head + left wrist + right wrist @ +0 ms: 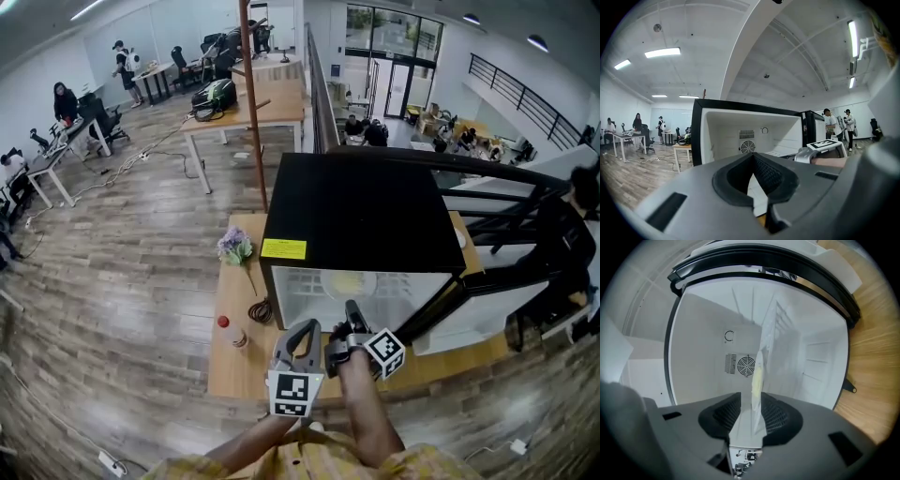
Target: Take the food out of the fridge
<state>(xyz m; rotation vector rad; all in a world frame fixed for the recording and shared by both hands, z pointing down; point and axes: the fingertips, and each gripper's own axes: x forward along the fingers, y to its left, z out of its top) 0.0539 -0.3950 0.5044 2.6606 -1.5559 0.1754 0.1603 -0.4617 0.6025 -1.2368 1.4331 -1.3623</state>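
Note:
A black mini fridge (361, 211) stands on a wooden table (234, 366) with its door (473, 323) swung open to the right. Inside its white cavity lies a plate with pale yellow food (349, 281). In the right gripper view the plate (758, 373) appears edge-on. Its near rim runs in between the fingers of my right gripper (750, 397), which is open at the fridge mouth. My left gripper (298, 345) hovers just left of it in front of the fridge, shut and holding nothing. The left gripper view shows the cavity (754, 133) and the right gripper's marker cube (827, 145).
A bunch of flowers (234, 247), a coiled cord (261, 310) and a red-capped bottle (232, 334) lie on the table left of the fridge. A person in dark clothes (562, 248) stands at the right. Desks, chairs and people fill the room behind.

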